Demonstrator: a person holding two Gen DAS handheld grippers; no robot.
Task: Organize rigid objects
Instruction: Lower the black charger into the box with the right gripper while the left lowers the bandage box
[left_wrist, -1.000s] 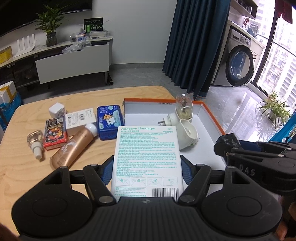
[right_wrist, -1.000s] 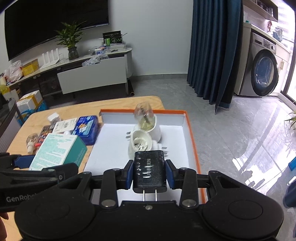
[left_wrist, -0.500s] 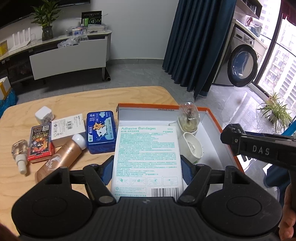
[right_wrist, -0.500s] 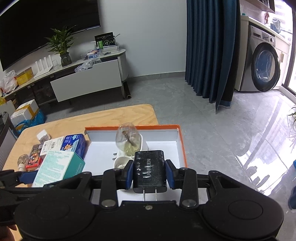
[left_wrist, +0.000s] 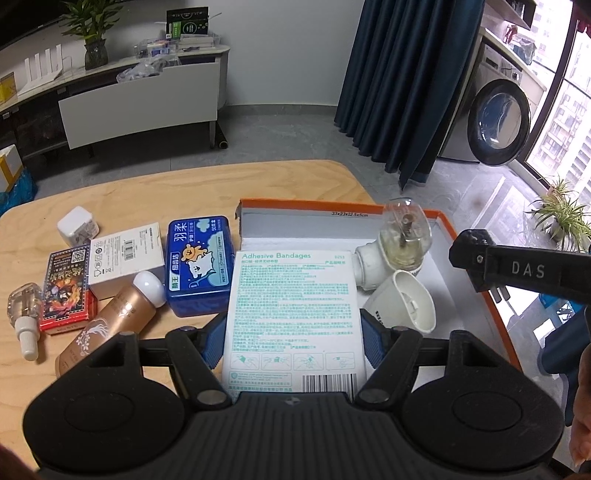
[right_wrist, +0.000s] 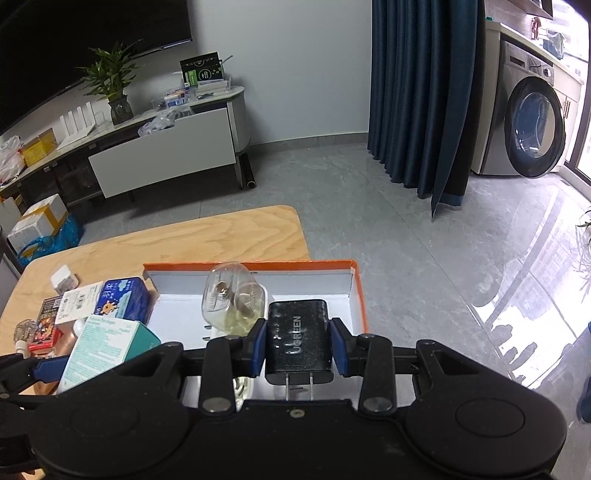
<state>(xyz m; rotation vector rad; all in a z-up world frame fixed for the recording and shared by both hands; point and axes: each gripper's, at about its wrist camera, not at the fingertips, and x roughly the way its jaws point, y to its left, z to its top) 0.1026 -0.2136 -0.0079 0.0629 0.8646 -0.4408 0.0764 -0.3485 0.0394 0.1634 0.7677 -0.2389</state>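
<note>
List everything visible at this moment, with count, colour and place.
Bandage box: 1, white-teal, in left jaws.
Charger: 1, black, in right jaws.
Tray: 1, orange-rimmed, table right.
Plug-in vaporizers: 2, white, in tray.
Floss box: 1, blue, beside tray.
White carton: 1, table.
Red box: 1, table left.
Gold bottle: 1, lying down.
Refill bottle: 1, clear, far left.
Small cube: 1, white, behind.
Left gripper: black, blue pads.
Right gripper: black, blue pads.

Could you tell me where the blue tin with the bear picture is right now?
In the left wrist view, the blue tin lies on the wooden table, just left of the orange-rimmed box, beside the gold bottle.
</note>
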